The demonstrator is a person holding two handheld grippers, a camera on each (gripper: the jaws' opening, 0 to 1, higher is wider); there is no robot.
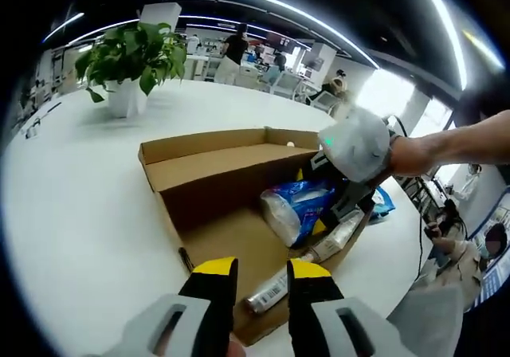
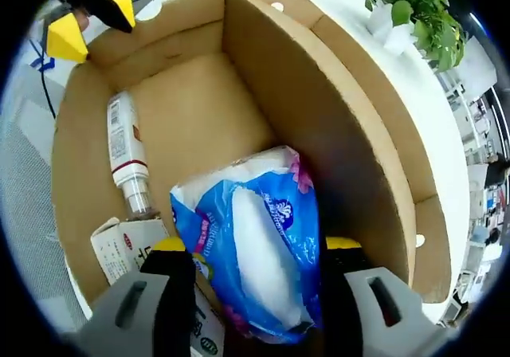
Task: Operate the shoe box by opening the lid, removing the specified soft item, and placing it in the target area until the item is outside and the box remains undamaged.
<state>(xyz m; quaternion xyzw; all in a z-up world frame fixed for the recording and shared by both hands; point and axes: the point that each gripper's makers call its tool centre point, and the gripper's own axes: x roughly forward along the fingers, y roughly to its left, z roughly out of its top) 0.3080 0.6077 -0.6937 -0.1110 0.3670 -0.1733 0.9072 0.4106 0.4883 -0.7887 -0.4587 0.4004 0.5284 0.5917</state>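
Observation:
The brown cardboard shoe box [image 1: 207, 213] lies open on the white table, its lid flap [image 1: 219, 164] folded back. Inside it a soft blue-and-white plastic pack [image 1: 296, 205] sits between the jaws of my right gripper [image 1: 323, 205], which a gloved hand holds over the box's far side. In the right gripper view the pack [image 2: 255, 245] fills the gap of the right gripper [image 2: 256, 249], which is shut on it. My left gripper [image 1: 262, 271] hangs open over the box's near edge, holding nothing; its yellow tips [image 2: 92, 22] appear at the box's far end.
A capped bottle [image 2: 127, 162] and a small printed carton [image 2: 127, 249] lie on the box floor beside the pack. A potted plant [image 1: 131, 58] stands on the white table [image 1: 80, 190] behind the box. People and desks are far off.

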